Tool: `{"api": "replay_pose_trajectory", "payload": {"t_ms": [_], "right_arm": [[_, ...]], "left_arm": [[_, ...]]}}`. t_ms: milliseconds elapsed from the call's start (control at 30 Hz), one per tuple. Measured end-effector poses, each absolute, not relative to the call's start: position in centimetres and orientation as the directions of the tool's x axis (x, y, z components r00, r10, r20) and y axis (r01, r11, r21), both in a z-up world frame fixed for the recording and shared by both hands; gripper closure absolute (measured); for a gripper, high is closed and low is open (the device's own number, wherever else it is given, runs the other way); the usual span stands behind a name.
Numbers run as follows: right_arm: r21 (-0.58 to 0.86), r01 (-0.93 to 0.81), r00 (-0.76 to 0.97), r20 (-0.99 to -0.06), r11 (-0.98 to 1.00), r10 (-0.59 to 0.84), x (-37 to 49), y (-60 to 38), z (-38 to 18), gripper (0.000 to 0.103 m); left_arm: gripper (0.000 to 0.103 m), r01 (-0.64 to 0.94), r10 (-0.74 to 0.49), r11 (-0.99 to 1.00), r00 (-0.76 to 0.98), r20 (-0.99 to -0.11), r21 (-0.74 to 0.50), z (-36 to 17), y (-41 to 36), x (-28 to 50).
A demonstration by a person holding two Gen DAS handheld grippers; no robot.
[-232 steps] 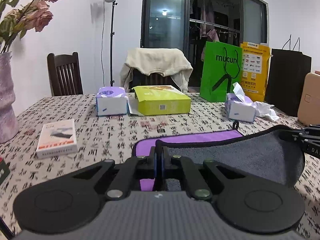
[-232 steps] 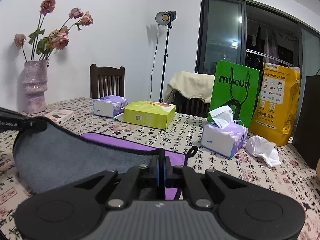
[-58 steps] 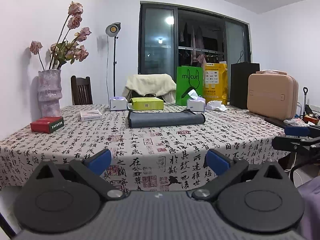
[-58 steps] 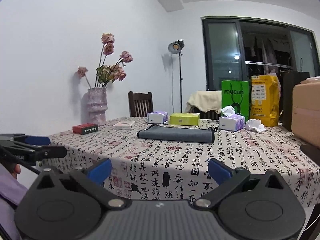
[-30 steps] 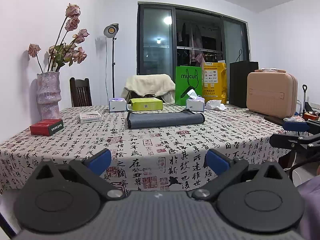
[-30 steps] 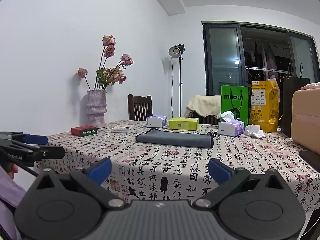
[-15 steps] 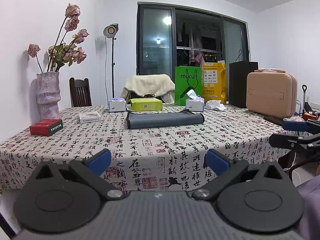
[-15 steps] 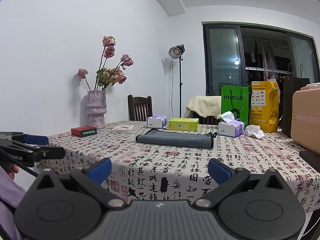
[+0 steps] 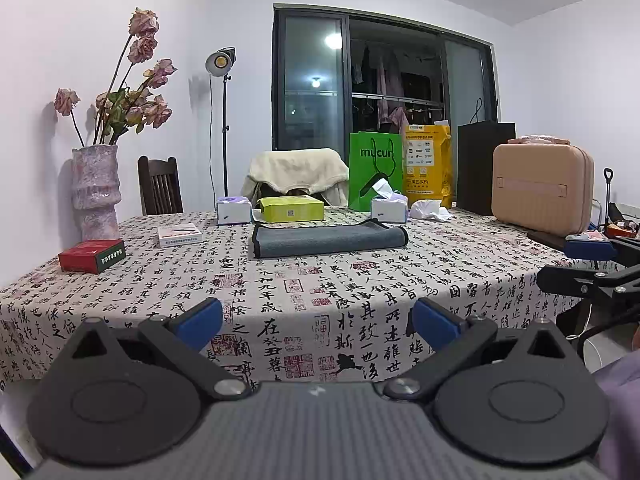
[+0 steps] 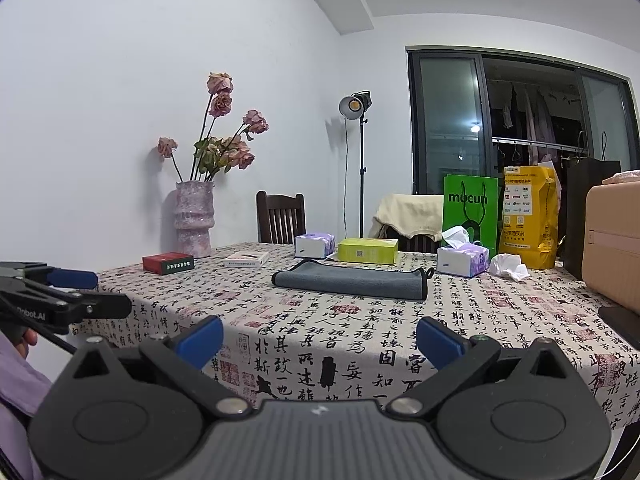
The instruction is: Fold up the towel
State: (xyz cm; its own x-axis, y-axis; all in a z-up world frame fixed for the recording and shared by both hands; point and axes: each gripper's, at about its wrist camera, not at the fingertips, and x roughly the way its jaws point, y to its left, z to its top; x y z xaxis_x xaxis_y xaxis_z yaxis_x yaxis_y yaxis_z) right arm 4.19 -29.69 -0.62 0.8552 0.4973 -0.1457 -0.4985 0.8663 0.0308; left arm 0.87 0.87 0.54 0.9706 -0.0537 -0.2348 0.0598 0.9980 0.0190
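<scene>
Your left gripper [image 9: 318, 320] is spread wide and holds nothing; the blue pads [image 9: 200, 318] stand far apart, in front of the near edge of the table [image 9: 160, 280]. Your right gripper [image 10: 320, 334] is the same: fingers apart, empty, held off the near edge. Neither one touches the cloth or anything on it.

Farther out, the towel [image 9: 328, 240] lies in the middle of the table as a flat, long grey rectangle with even edges. In the right view the towel [image 10: 352, 280] shows a small loop at its right end. It is well apart from both grippers.

Behind the towel stand a green box [image 9: 290, 209] and two tissue packs, and on the far left a vase [image 9: 96, 190].

I judge the folding is done, or nearly done: the layers lie one on another and nothing hangs loose. If you want a smaller packet, one more fold across the length is left; otherwise nothing is left to do.
</scene>
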Motion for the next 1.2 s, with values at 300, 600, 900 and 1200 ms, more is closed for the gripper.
{"api": "replay_pose_trajectory", "payload": {"t_ms": [300, 600, 900, 1200], "right_arm": [[0.032, -0.498, 0.855, -0.147, 0.866, 0.497, 4.1, -29.7, -0.6, 0.0], [0.032, -0.499, 0.855, -0.148, 0.866, 0.497, 4.2, -29.7, -0.6, 0.0], [0.025, -0.499, 0.857, -0.137, 0.866, 0.497, 4.0, -29.7, -0.3, 0.0], [0.013, -0.499, 0.861, -0.108, 0.866, 0.497, 3.9, -29.6, 0.4, 0.0]], "left_arm": [[0.0, 0.06, -0.054, 0.998, 0.971, -0.235, 0.02, 0.5, 0.9, 0.9], [0.0, 0.064, -0.057, 0.998, 0.97, -0.236, 0.022, 0.6, 0.9, 0.9], [0.0, 0.057, -0.049, 0.998, 0.974, -0.221, 0.03, 0.8, 0.9, 0.8], [0.0, 0.062, -0.052, 0.997, 0.979, -0.197, 0.041, 1.5, 0.8, 0.7]]}}
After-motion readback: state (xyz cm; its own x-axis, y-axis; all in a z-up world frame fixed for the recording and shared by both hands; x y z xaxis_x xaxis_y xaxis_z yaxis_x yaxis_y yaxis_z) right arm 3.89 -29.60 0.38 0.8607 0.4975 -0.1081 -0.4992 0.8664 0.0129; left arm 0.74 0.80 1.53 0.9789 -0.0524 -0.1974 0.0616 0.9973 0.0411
